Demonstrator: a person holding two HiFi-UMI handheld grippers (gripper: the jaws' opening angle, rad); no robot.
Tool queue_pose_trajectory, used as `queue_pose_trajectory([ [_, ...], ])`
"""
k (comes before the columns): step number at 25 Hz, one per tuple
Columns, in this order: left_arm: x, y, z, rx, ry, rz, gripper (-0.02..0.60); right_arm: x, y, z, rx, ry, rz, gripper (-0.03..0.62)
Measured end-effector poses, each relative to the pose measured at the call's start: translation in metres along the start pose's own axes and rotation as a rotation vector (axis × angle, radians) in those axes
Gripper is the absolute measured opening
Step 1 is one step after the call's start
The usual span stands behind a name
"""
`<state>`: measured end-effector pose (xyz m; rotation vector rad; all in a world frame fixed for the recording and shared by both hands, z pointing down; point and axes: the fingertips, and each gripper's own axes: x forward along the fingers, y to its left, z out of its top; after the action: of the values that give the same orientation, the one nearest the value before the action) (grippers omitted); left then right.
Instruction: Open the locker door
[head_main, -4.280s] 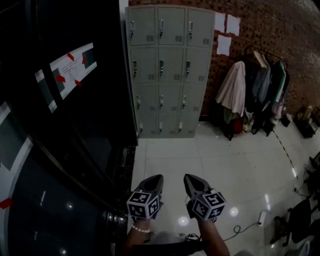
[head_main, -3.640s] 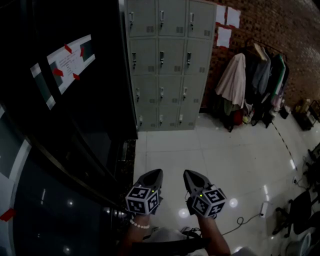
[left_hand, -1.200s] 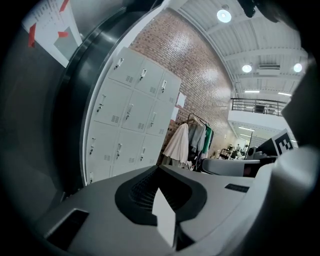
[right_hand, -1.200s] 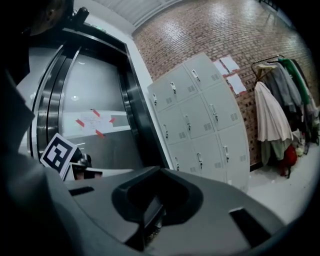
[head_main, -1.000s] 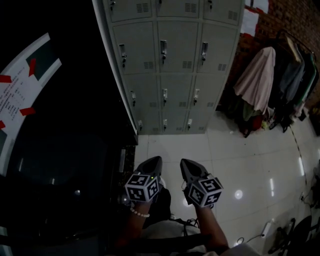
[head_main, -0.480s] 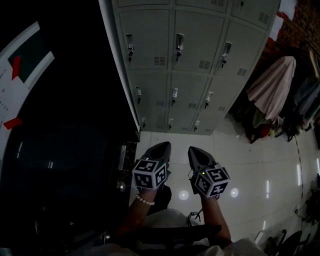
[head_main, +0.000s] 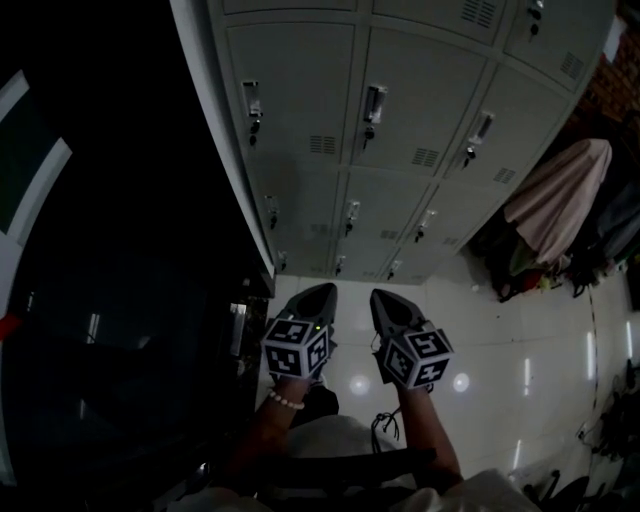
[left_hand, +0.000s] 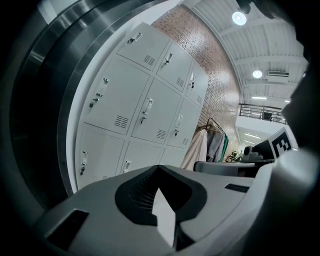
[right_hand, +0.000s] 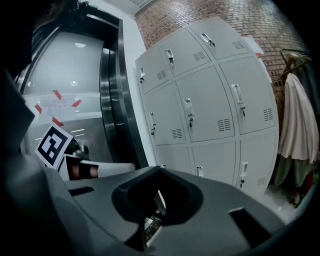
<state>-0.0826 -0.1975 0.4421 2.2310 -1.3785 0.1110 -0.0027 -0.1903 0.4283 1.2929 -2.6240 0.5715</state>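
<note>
Lockers (head_main: 400, 130) are standing straight ahead of both tongs, well apart across the floor (head_main: 500, 340), latches (head_main: 373, 100) running upright; left tongs (head_main: 322, 293) and right tongs (head_main: 380, 298) are pointing at them side by side, both clenched and empty, neither looking nearer.

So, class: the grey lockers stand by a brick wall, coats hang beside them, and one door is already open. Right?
Not quite: every locker door in sight is shut, as the head view shows. The brick wall and the coats beside the lockers are as stated.
</note>
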Motion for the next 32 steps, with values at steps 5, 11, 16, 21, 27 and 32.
queue_pose_trajectory([
  [5,0.035,0.031,0.0,-0.012,0.039,0.013,-0.002,0.041,-0.023,0.001,0.005,0.022,-0.01,0.006],
  [11,0.078,0.045,-0.002,-0.009,0.08,0.004,-0.002,0.082,-0.054,-0.009,0.012,0.046,-0.013,0.006],
  [16,0.121,0.061,-0.001,-0.021,0.079,-0.006,-0.002,0.128,-0.087,-0.019,0.025,0.059,-0.006,0.008],
  [21,0.168,0.091,-0.005,-0.047,0.111,0.027,-0.002,0.188,-0.124,-0.035,0.048,0.092,0.013,0.031],
  [27,0.225,0.128,-0.02,-0.089,0.156,0.061,-0.002,0.257,-0.171,-0.059,0.062,0.147,-0.02,0.032],
  [32,0.251,0.151,-0.041,-0.124,0.204,0.093,-0.002,0.303,-0.203,-0.087,0.069,0.181,-0.056,0.142],
])
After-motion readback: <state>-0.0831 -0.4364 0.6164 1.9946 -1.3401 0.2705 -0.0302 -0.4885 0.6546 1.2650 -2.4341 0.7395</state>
